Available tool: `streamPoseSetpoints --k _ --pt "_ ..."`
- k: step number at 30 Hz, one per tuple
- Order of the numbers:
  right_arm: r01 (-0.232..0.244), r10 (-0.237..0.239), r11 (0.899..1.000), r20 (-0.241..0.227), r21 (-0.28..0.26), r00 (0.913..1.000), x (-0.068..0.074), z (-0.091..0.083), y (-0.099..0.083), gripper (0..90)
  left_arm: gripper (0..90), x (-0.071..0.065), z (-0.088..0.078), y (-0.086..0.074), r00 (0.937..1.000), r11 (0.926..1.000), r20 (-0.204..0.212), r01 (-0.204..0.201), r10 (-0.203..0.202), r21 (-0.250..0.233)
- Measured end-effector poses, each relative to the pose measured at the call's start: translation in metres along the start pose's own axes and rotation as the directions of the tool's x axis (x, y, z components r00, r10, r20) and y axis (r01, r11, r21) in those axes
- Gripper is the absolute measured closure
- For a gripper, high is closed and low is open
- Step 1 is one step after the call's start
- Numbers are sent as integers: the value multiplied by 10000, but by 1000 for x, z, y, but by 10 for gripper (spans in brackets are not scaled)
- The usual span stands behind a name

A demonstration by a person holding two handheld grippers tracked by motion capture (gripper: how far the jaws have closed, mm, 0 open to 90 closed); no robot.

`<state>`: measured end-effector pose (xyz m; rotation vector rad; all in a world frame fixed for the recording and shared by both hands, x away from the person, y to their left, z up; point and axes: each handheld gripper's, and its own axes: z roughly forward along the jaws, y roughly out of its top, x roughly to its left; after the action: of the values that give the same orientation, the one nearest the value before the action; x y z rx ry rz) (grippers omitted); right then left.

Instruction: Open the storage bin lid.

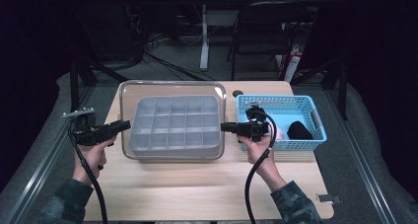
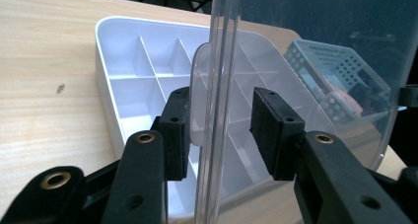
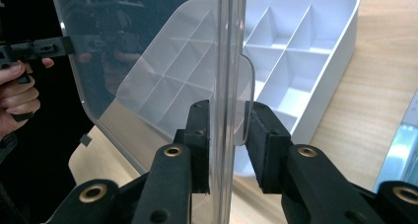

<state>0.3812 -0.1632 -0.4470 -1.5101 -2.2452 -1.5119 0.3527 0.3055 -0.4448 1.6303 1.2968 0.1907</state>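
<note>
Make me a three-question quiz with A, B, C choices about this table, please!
1. Where is the basket? A left of the box; B right of the box; C under the table.
2. What colour is the basket? A red; B blue; C yellow.
3. What holds the clear lid? A nothing; B one gripper; C both grippers.
Answers: 1 B, the basket sits at the box's right. 2 B, its mesh walls are blue. 3 C, the left gripper and right gripper each clamp a side of the lid.
</note>
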Motion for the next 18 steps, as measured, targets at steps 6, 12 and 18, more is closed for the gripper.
streamPoseSetpoints --k 6,12,18 --pt "82 -82 9999 -66 130 9999 4 -2 -13 726 620 -2 -9 -11 10000 10000 42 20 -20 41" --pt "371 -367 9989 -149 294 9992 10 0 -28 725 620 1 -17 -26 9998 9996 75 183 -185 226" --pt "460 -444 9968 -243 660 9987 14 6 -42 724 621 4 -25 -41 9994 9989 58 327 -329 325"
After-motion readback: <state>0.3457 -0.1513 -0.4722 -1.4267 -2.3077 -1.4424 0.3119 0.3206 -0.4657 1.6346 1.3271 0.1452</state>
